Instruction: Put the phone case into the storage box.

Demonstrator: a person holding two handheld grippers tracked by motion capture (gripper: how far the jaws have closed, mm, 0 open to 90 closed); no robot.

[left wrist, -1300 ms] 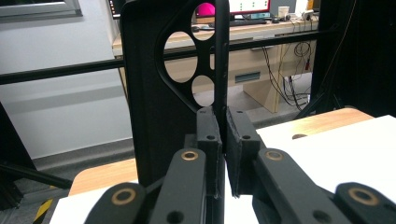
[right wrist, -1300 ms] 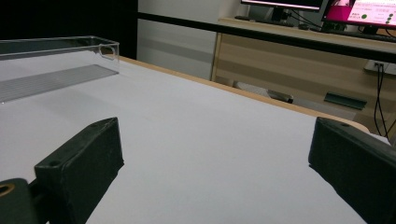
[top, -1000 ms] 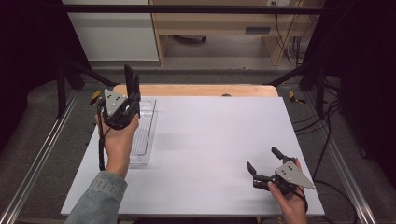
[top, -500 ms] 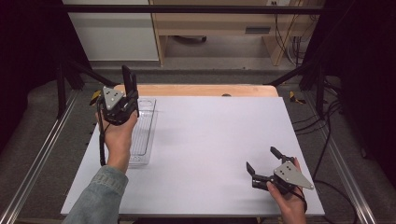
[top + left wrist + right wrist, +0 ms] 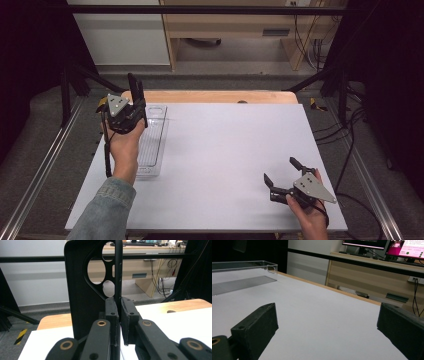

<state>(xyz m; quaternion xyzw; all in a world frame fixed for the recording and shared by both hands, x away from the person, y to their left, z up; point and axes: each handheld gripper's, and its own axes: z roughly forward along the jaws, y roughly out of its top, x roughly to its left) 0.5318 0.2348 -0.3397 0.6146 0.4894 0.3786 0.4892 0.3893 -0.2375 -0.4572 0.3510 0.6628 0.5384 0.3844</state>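
Note:
My left gripper (image 5: 137, 107) hovers over the far end of a clear plastic tray (image 5: 154, 150) at the table's left. It is shut on the edge of a black phone case (image 5: 134, 88), which stands upright above the jaws. The left gripper view brings the phone case (image 5: 82, 292) close, with round camera cut-outs near its top, and the left gripper (image 5: 119, 305) pinches its thin side wall. At the front right my right gripper (image 5: 279, 170) rests low over the white tabletop, open with nothing in it. From the right gripper (image 5: 328, 315), the clear tray (image 5: 244, 270) lies far off to the left.
The white tabletop (image 5: 230, 145) has a wooden strip (image 5: 210, 96) along its far edge. Metal frame rails run down both sides. Beyond the table stand a wooden desk with monitors (image 5: 387, 246) and loose cables on the floor at the right.
My left hand has drifted a little to the left and down with the phone case still in its grip. The right hand has kept still.

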